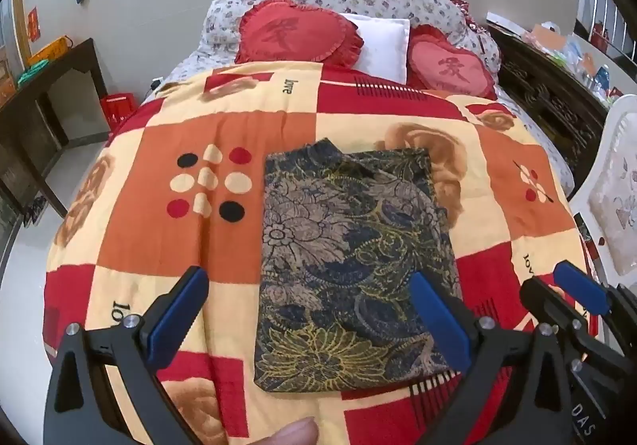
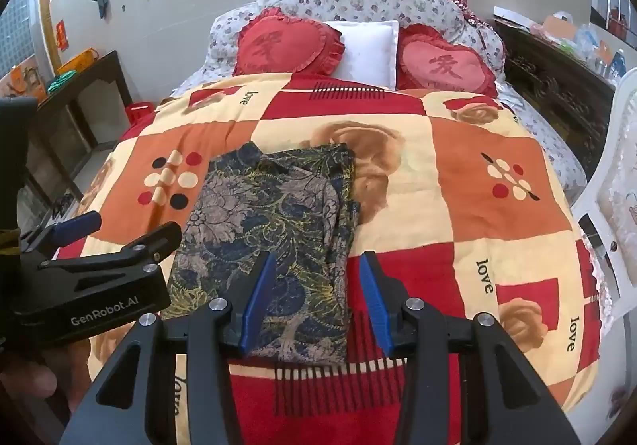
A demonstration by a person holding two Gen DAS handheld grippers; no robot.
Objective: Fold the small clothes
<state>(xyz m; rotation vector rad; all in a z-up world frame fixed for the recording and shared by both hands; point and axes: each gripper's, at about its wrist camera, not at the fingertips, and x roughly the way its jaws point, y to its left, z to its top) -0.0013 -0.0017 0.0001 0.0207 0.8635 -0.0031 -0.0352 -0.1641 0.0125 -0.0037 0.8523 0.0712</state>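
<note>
We see the dark navy floral-print garment with gold and grey flowers (image 1: pixel 354 269) lying folded into a flat rectangle on the red, orange and cream patchwork quilt (image 1: pixel 159 230) that covers the bed. Its near edge lies close to the foot end of the quilt.

We hold the left gripper (image 1: pixel 310 309) above the garment's near half; its blue-padded fingers (image 1: pixel 179 313) stand wide apart, one over bare quilt, the other over the garment's right side. Nothing sits between them.

We hold the right gripper (image 2: pixel 318 301) above the garment's near right corner; its jaws are also spread, gripping nothing. One blue pad (image 2: pixel 258 301) overlaps the fabric, the other lies over the quilt just beside it.

Two red heart-shaped cushions (image 1: pixel 294 32) and a white pillow (image 1: pixel 382 46) rest at the head of the bed.
</note>
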